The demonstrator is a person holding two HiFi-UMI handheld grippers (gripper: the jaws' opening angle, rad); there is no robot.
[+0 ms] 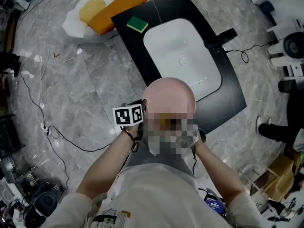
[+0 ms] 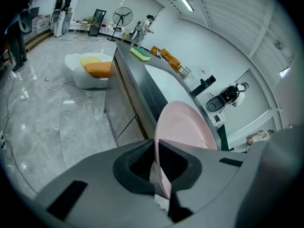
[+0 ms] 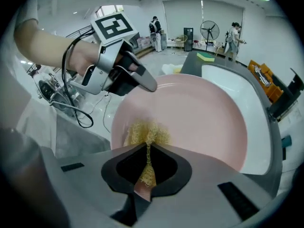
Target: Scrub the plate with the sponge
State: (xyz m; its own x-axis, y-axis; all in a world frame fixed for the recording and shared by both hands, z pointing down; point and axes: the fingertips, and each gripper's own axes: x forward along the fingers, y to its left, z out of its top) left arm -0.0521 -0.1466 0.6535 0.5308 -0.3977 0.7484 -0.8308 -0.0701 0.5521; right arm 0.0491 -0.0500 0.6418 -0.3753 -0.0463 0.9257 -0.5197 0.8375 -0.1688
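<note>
A pink plate (image 1: 169, 98) is held up on edge over the near rim of the black counter. My left gripper (image 2: 159, 175) is shut on the plate's rim (image 2: 182, 126); in the right gripper view the left gripper (image 3: 145, 83) clamps the plate's upper left edge. My right gripper (image 3: 146, 169) is shut on a yellow mesh sponge (image 3: 148, 133), which lies against the plate's face (image 3: 199, 115) near its lower left. In the head view a mosaic patch hides the right gripper, and only the left gripper's marker cube (image 1: 128, 114) shows.
A white sink basin (image 1: 183, 56) sits in the black counter (image 1: 228, 96) behind the plate, with a black tap (image 1: 221, 38) at its right. A green-and-yellow sponge (image 1: 137, 24) lies on the counter's far corner. Cables (image 1: 52, 132) trail over the marble floor; a white seat with orange cushions (image 1: 102, 11) stands beyond.
</note>
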